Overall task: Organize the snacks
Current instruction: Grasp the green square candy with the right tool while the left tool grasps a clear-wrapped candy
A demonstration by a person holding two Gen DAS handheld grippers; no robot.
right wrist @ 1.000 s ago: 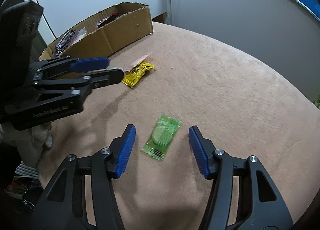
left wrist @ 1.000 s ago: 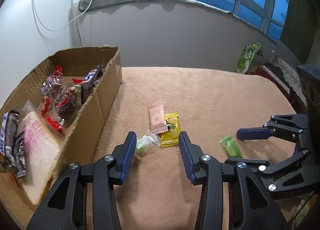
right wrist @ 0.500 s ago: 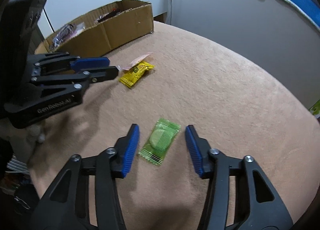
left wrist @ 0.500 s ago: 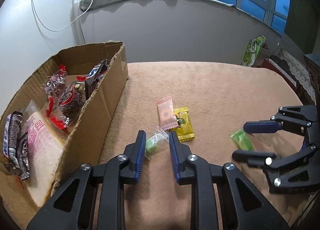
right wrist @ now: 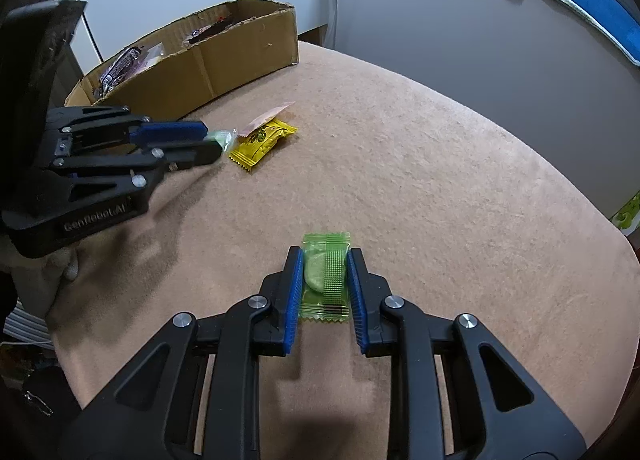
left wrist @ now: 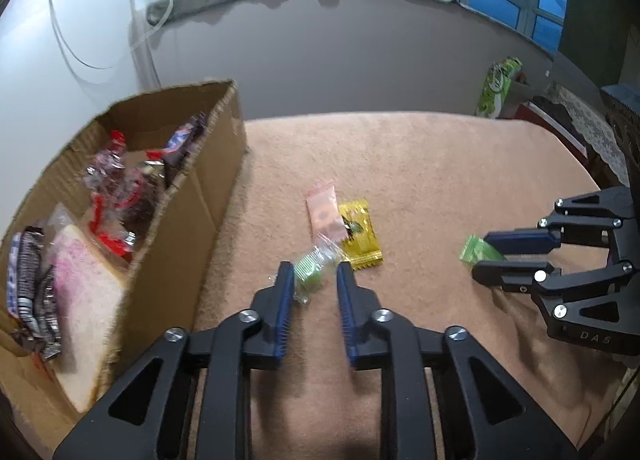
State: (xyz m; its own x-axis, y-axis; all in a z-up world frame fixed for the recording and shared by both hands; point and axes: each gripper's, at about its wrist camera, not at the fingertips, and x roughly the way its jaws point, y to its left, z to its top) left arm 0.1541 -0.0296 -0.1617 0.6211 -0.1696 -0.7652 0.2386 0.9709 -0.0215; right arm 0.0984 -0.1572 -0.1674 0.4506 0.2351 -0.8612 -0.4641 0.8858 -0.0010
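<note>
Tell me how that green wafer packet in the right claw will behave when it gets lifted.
The green packet looks thin and flat, so it is probably very light. Its glossy film, pinched by the right claw, may slip or crinkle. The free crimped ends will likely flop, and the wafer inside could crack if squeezed.

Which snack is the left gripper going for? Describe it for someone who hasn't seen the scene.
On the pink cloth, right of the cardboard box, three small packets lie together. It is the nearest one, between the left gripper's fingers: a clear wrapper showing green candy, unlike the pink packet and yellow packet behind it.
</note>
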